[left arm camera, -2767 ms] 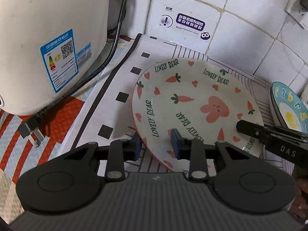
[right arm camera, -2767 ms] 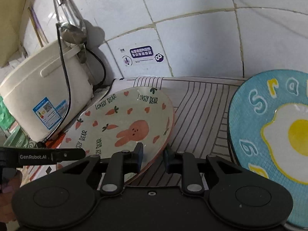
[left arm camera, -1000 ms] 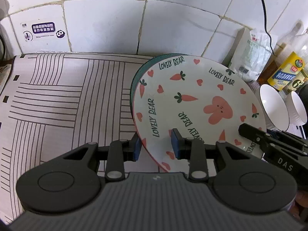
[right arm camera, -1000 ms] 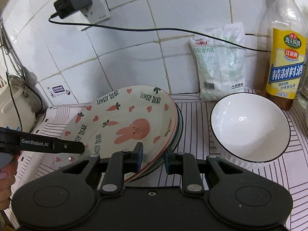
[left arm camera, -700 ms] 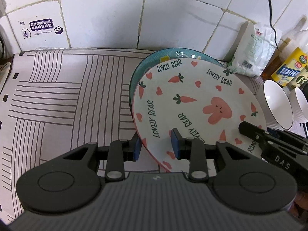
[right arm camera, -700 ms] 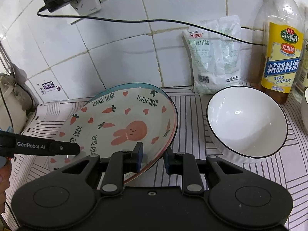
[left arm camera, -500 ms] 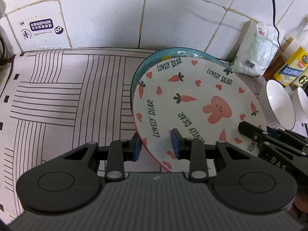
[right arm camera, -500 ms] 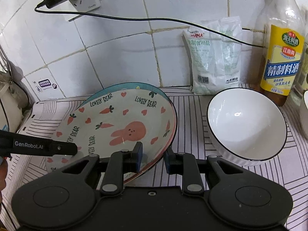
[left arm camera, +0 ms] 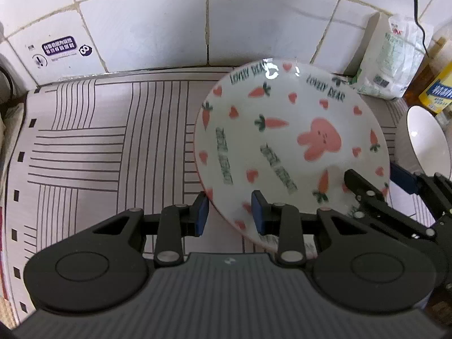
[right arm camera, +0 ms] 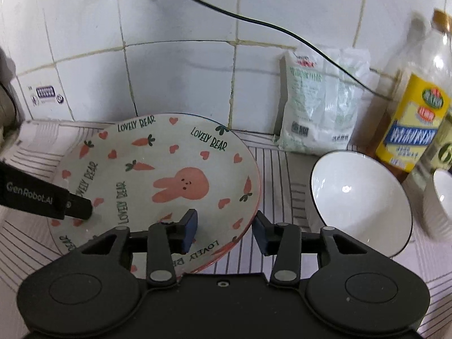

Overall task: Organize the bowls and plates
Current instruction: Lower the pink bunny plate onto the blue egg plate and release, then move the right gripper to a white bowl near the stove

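Note:
A white plate with pink rabbit and carrots, the rabbit plate [left arm camera: 285, 141] [right arm camera: 158, 175], lies flat, covering the blue egg plate, which is hidden. My left gripper [left arm camera: 229, 212] stands open with its jaws either side of the plate's near-left rim. My right gripper [right arm camera: 223, 231] stands open, its jaws wide either side of the plate's near-right rim. A white bowl with a dark rim [right arm camera: 358, 200] [left arm camera: 426, 138] sits right of the plate, and a second white bowl [right arm camera: 443, 195] shows at the far right edge.
A striped mat [left arm camera: 93, 147] covers the counter. A white tiled wall [right arm camera: 180, 70] stands behind. A white food bag [right arm camera: 319, 107], an oil bottle with a yellow label [right arm camera: 412, 118] and a black cable [right arm camera: 254, 22] are at the back right.
The rabbit plate has come down onto the blue plate, which no longer shows. Both grippers' jaws have opened off the plate's rim.

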A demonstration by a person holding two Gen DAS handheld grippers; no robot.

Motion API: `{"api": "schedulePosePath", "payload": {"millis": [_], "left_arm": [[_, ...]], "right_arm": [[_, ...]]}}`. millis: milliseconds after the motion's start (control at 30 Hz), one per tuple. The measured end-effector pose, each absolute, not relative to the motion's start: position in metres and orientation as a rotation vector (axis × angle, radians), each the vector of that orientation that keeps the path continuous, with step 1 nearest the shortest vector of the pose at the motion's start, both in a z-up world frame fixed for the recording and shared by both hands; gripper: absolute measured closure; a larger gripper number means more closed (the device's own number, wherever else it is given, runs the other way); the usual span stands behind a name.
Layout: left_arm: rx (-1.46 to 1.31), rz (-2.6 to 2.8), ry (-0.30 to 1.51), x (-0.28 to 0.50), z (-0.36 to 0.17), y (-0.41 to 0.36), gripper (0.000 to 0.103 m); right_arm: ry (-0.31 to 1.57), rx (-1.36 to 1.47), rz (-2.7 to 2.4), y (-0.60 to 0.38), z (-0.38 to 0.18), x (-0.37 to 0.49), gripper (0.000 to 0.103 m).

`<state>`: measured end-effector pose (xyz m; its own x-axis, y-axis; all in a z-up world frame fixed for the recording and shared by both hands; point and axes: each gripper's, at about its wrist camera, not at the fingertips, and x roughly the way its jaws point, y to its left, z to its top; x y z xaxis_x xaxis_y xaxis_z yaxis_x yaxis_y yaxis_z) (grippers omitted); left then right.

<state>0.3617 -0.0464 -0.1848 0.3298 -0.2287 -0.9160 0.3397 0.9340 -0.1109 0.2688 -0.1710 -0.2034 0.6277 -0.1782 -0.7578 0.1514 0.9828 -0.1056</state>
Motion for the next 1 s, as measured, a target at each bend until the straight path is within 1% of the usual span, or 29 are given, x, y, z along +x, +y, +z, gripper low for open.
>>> {"api": "schedulePosePath", "payload": {"millis": [100, 200, 400, 467, 500, 533, 567, 633, 700, 767, 800, 867, 933, 1000], "left_arm": [[0.106, -0.366, 1.177, 0.359, -0.181, -0.046, 0.073], [0.102, -0.378, 1.168, 0.351, -0.169, -0.044, 0.073], [0.146, -0.407, 1.142, 0.327, -0.138, -0.049, 0.073], [0.168, -0.413, 1.13, 0.317, -0.127, -0.052, 0.073], [0.177, -0.417, 1.125, 0.311, -0.121, -0.054, 0.073], [0.185, -0.425, 1.119, 0.306, -0.114, -0.056, 0.071], [0.191, -0.433, 1.114, 0.3, -0.107, -0.058, 0.07], [0.213, -0.454, 1.094, 0.289, -0.093, -0.063, 0.069], [0.238, -0.477, 1.063, 0.275, -0.078, -0.07, 0.067], [0.254, -0.5, 1.038, 0.262, -0.065, -0.076, 0.061], [0.263, -0.509, 1.024, 0.255, -0.06, -0.079, 0.061], [0.298, -0.501, 1.01, 0.242, -0.054, -0.085, 0.06], [0.325, -0.506, 1.004, 0.231, -0.05, -0.091, 0.058], [0.333, -0.518, 1.013, 0.221, -0.047, -0.097, 0.056]], "right_arm": [[0.853, -0.106, -0.206, -0.162, -0.209, 0.271, 0.051], [0.842, -0.083, -0.207, -0.165, -0.209, 0.269, 0.051], [0.815, -0.009, -0.137, -0.179, -0.18, 0.247, 0.052], [0.826, 0.007, -0.126, -0.183, -0.168, 0.239, 0.049], [0.83, 0.019, -0.122, -0.187, -0.162, 0.235, 0.046], [0.833, 0.03, -0.121, -0.19, -0.156, 0.23, 0.042], [0.837, 0.036, -0.121, -0.194, -0.149, 0.225, 0.04], [0.842, 0.04, -0.127, -0.201, -0.137, 0.214, 0.04], [0.843, 0.035, -0.118, -0.206, -0.124, 0.203, 0.04], [0.836, 0.021, -0.113, -0.212, -0.11, 0.191, 0.04], [0.832, 0.011, -0.117, -0.214, -0.103, 0.184, 0.04], [0.819, -0.001, -0.118, -0.218, -0.089, 0.171, 0.039], [0.8, 0.006, -0.108, -0.223, -0.076, 0.156, 0.035], [0.792, 0.011, -0.1, -0.228, -0.066, 0.142, 0.034]]}}
